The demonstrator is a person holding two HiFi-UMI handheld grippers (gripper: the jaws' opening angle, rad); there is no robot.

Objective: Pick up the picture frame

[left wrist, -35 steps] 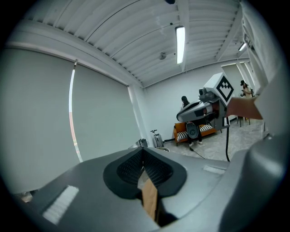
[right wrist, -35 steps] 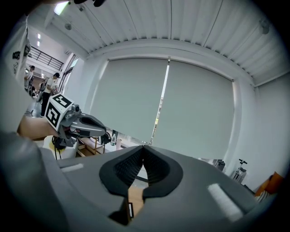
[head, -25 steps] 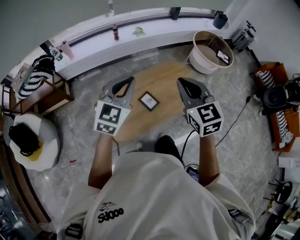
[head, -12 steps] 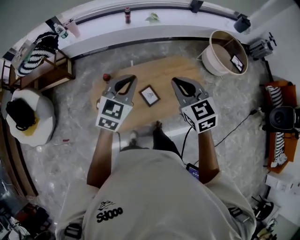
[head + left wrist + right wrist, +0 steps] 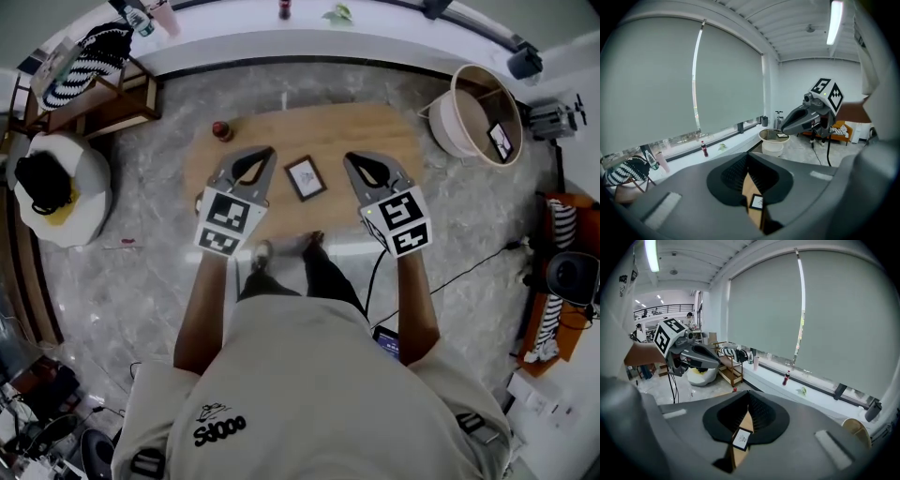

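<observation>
Marble floor (image 5: 141, 272) fills most of the head view. Long window ledge (image 5: 375, 42) runs across the top.

Oval wooden bench (image 5: 375, 131) sits at upper centre. Its near edge is just above the person's shoes, and the top is mostly bare.

Round basket (image 5: 462, 136) stands off the bench's right end, apart from it. White pouf (image 5: 80, 211) is at far left, well apart.

Left tool (image 5: 266, 153) and right tool (image 5: 351, 160) hang over the bench's near half, one on each side of the middle. Each gripper view shows the jaws drawn together to a thin slit, with nothing between them.

Picture frame (image 5: 306, 178) lies flat at the bench's centre, between the two tools and touched by neither.

Small red ball (image 5: 221, 130) sits at the bench's upper left edge, well clear of the frame.

Progress: approach only, no grasp yet. Left to do: spread one tool's jaws, close on the frame, lift.

Room: bare wood all round the frame, so either side is free. The frame lies flat, so getting a jaw under its rim is likely the hard part.
</observation>
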